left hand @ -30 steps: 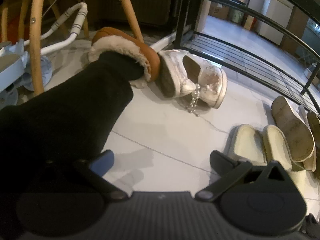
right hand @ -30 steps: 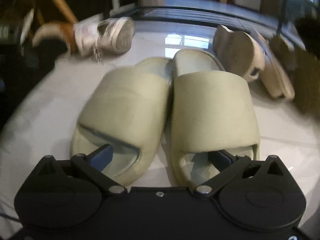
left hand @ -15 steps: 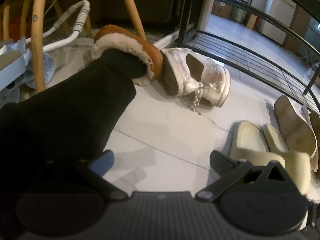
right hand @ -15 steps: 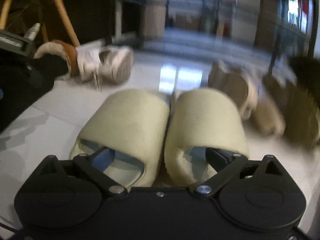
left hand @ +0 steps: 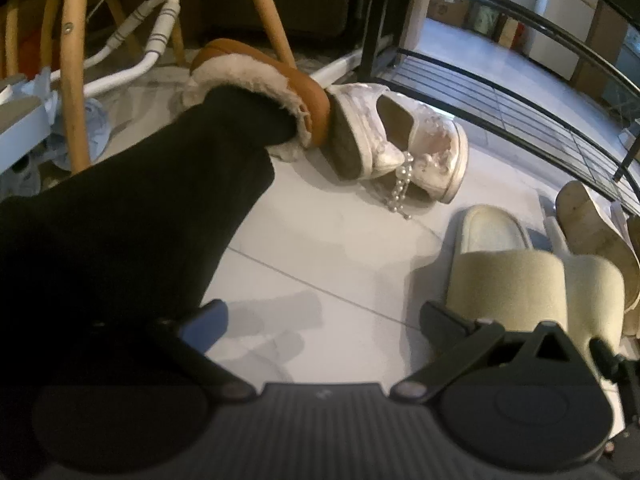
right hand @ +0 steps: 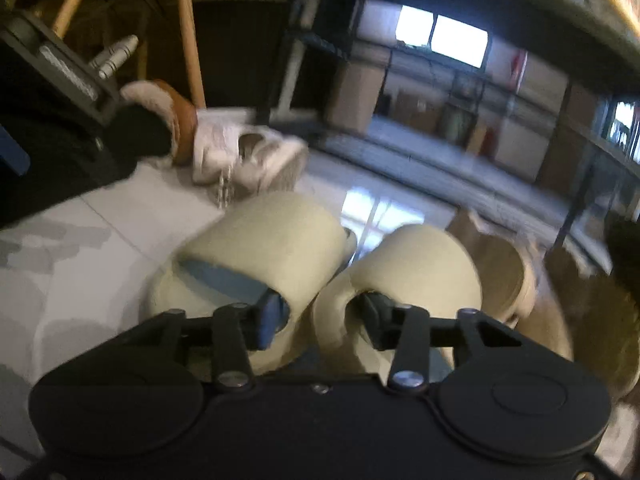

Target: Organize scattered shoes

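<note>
My right gripper [right hand: 320, 314] has one finger inside each of the two cream slides [right hand: 280, 248] and is shut on their inner walls, pinching the pair together with the heels lifted. The slides also show in the left wrist view [left hand: 520, 276]. My left gripper [left hand: 320, 320] is open and empty over the white floor. A white sneaker with a bead string [left hand: 404, 140] lies on its side beside a brown fur-lined slipper [left hand: 264, 80] worn on a black-clad leg [left hand: 132, 208]. Tan sandals [left hand: 592, 232] lie to the right of the slides.
A black metal shoe rack [left hand: 500, 92] stands behind the shoes. Wooden chair legs [left hand: 72, 80] and a white tube frame [left hand: 132, 68] are at the far left. Brown shoes [right hand: 580, 292] lie at the right in the right wrist view.
My right gripper slid its fingers into the two slides, closed on them and tilted them up. The left gripper stayed open and barely moved.
</note>
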`<state>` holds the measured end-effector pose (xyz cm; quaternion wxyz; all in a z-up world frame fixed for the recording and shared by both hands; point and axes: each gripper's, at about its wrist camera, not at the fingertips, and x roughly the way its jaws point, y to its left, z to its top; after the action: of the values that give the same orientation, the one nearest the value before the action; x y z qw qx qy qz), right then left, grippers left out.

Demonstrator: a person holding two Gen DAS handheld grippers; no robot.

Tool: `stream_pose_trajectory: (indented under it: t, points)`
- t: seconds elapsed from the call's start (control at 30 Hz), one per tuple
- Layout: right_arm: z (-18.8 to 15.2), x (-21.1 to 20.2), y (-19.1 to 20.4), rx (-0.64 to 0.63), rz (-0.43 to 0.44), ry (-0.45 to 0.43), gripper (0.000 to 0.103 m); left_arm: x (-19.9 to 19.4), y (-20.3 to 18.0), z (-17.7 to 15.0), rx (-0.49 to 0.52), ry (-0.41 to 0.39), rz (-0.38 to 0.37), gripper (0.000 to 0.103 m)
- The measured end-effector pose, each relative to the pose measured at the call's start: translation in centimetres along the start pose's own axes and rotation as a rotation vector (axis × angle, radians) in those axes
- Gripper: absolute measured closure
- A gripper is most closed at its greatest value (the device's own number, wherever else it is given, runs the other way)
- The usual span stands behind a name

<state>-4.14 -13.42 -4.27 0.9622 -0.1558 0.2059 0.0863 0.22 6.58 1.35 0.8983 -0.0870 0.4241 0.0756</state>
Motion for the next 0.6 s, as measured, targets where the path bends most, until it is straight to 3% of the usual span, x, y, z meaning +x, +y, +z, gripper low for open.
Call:
stream_pose_trajectory:
  t: [0.1, 0.2, 0.3, 0.6]
  points:
    - [0.3, -0.3, -0.3, 0.002, 0.005, 0.019, 0.063, -0.1, 0.1, 0.0, -0.002, -0.004, -0.002, 0.001]
    - [0.2, -0.1, -0.6, 0.008, 0.027, 0.087, 0.031, -0.1, 0.3, 0.0, -0.017, -0.003, -0.002, 0.001]
    - [-0.6, 0.2, -0.6, 0.042, 0.064, 0.168, 0.014, -0.1, 0.3, 0.1, -0.022, -0.002, -0.003, 0.001]
    - [-0.9, 0.7, -1.5, 0.143, 0.105, 0.291, 0.006, -0.2, 0.6, 0.1, -0.042, 0.002, -0.009, 0.001]
